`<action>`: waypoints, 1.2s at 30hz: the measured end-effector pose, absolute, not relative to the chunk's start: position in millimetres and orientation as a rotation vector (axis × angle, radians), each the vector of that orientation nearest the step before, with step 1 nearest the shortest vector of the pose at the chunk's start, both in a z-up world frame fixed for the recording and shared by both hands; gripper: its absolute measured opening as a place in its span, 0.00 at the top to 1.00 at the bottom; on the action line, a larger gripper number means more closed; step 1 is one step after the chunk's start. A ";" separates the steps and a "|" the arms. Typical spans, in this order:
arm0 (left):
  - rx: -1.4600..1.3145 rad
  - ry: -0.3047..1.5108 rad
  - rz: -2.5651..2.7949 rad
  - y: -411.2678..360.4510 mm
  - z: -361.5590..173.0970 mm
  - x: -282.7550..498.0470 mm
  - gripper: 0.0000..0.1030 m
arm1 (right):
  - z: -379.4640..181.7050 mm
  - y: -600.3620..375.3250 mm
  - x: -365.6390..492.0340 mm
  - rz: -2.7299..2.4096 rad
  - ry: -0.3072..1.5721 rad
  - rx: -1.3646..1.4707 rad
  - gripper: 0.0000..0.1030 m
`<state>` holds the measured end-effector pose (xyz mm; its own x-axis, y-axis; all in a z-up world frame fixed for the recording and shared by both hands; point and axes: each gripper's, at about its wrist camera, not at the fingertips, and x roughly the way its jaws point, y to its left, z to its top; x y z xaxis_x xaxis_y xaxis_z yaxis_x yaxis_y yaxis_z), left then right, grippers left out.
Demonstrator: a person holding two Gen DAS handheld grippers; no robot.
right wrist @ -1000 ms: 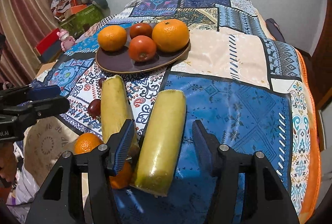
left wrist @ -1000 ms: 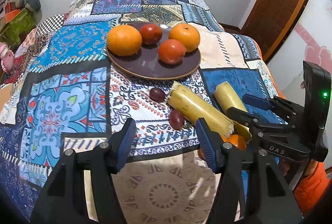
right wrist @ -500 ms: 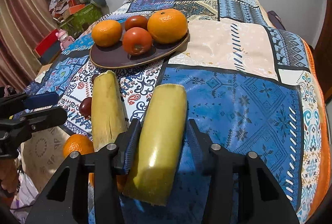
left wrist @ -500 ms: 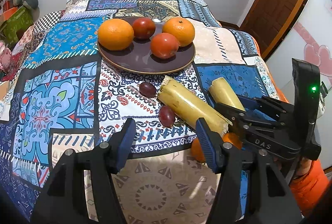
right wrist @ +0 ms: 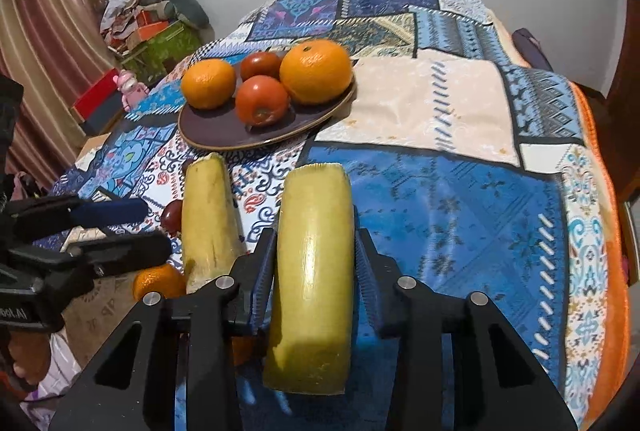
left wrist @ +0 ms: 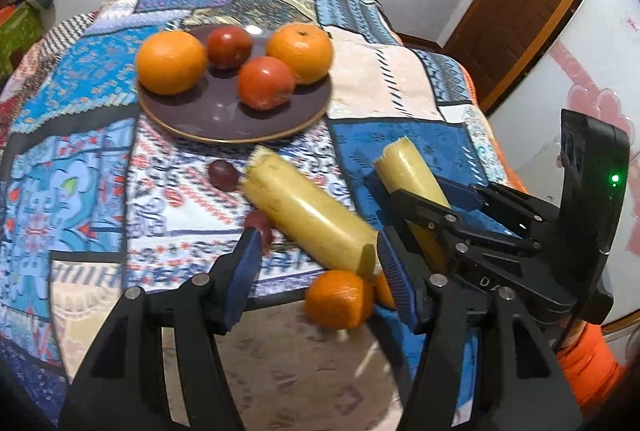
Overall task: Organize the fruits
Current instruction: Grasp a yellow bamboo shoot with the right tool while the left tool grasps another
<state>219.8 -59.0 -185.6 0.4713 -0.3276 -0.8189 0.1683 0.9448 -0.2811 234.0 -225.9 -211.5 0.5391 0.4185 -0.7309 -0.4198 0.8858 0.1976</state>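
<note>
My left gripper (left wrist: 316, 263) hangs spread over the loose cane piece (left wrist: 308, 217) below the plate (right wrist: 224, 139), while my right gripper (right wrist: 314, 271) pinches the other stiff, waxy-looking cane piece (right wrist: 314, 263) mid-length, probably heavy enough to slip.

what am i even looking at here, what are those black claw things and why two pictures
No robot here: a person holds a black hand tool in each hand, each with two blue-padded fingers and a camera looking forward along them. One picture comes from the left gripper, the other from the right gripper.

On the patchwork cloth sits a dark plate with two oranges and two tomatoes. Nearer lie two yellow stalk pieces, some small dark red fruits and a small orange.

The right gripper is shut on one yellow stalk. The left gripper is open, fingers either side of the other stalk's near end.
</note>
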 end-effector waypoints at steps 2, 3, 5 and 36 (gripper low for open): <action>-0.180 1.056 -0.318 -65.0 -189.1 222.4 0.44 | -208.9 -229.8 234.9 0.487 0.862 -0.008 0.65; -0.181 1.061 -0.324 -67.3 -190.6 222.9 0.47 | -208.0 -231.5 235.1 0.482 0.859 -0.010 0.65; -0.180 1.077 -0.335 -72.9 -194.2 225.3 0.49 | -207.0 -235.9 236.1 0.476 0.857 -0.013 0.65; -0.068 1.086 -0.225 -104.2 -220.0 262.1 0.42 | -227.2 -251.7 228.9 0.470 0.919 -0.009 0.66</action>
